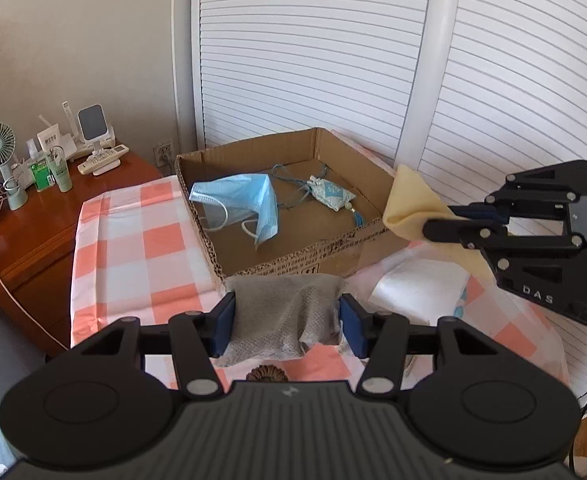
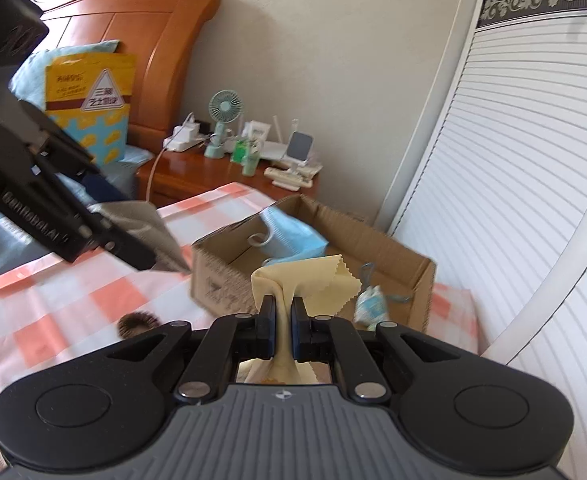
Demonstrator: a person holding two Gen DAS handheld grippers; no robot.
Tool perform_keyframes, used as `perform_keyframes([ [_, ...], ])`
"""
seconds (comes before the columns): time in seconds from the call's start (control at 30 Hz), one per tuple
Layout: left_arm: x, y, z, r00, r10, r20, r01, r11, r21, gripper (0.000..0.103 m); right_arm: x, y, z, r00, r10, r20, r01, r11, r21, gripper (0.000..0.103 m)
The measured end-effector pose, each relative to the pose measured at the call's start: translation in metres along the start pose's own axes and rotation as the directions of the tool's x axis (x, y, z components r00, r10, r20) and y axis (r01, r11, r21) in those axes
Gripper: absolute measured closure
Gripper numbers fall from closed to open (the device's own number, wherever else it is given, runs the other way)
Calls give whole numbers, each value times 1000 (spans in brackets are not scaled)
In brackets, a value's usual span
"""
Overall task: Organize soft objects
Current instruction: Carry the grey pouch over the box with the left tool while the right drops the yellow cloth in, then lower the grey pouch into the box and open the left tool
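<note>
— Holding what, the left gripper (image 1: pixel 287 320)?

— A grey cloth (image 1: pixel 289 312). The jaws stand partly open and the blue pads (image 1: pixel 225 320) press the cloth from both sides. It hangs above the checked tablecloth (image 1: pixel 133 240), just in front of the box (image 1: pixel 333 248).

— And the right gripper (image 2: pixel 283 328)?

— Its jaws are almost closed, pinching a thin yellow cloth (image 2: pixel 309 280). The cloth stands up between the pads and folds over; one edge is cut in zigzag. In the left view this cloth (image 1: pixel 409 208) hangs at the right corner of the box.

— What is in the box?

— A blue mask (image 1: pixel 245 200) leans on the left wall, and a small sachet (image 1: pixel 329 194) with a cord lies on the bottom.

— Does one view show more than the other?

— Yes. The right view shows a headboard (image 2: pixel 165 40), a yellow package (image 2: pixel 89 100) and the nightstand (image 2: pixel 197 168) with a fan (image 2: pixel 223 120). The left view shows a white packet (image 1: pixel 417 288) on the tablecloth, beside the box.

— Anything unclear?

— A brown round thing (image 2: pixel 139 322) lies on the tablecloth, half hidden by the gripper in both views; I cannot tell what it is. The left gripper (image 2: pixel 93 232) is blurred in the right view.
</note>
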State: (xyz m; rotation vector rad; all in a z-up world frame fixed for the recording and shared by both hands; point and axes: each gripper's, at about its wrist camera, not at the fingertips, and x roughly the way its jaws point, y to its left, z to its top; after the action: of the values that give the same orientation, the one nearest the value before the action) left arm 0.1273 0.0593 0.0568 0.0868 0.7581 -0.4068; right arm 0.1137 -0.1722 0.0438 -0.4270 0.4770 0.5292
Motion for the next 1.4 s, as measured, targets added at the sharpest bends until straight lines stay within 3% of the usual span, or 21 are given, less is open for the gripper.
perform_keyframes([
  [0.37, 20, 13, 21, 1000, -2, 18, 2, 1000, -28, 50, 63, -54, 43, 1000, -5, -15, 6, 996, 93, 91],
  [0.43, 24, 14, 24, 1000, -1, 14, 2, 1000, -28, 50, 74, -58, 45, 1000, 8, -22, -6, 994, 105, 79],
  [0.47, 26, 15, 25, 1000, -1, 14, 2, 1000, -28, 50, 78, -58, 45, 1000, 8, -24, -5, 994, 109, 67],
  [0.57, 32, 18, 30, 1000, 1, 11, -1, 1000, -29, 50, 86, -59, 41, 1000, 2, -32, 2, 992, 125, 47],
  [0.7, 38, 19, 39, 1000, 9, 11, -9, 1000, -19, 50, 84, -63, 31, 1000, -1, -27, 6, 984, 178, 11],
  [0.8, 43, 17, 46, 1000, 9, 16, -9, 1000, -6, 50, 74, -65, 25, 1000, 3, -27, 3, 975, 222, 3],
  [1.13, 72, 17, 84, 1000, -8, 30, 9, 999, -31, 50, 49, -50, -7, 989, -53, -137, 95, 943, 319, 0],
  [1.4, 117, 15, 133, 1000, 26, 6, -26, 999, -27, 49, 47, -42, -37, 976, -49, -212, 131, 911, 391, 0],
])
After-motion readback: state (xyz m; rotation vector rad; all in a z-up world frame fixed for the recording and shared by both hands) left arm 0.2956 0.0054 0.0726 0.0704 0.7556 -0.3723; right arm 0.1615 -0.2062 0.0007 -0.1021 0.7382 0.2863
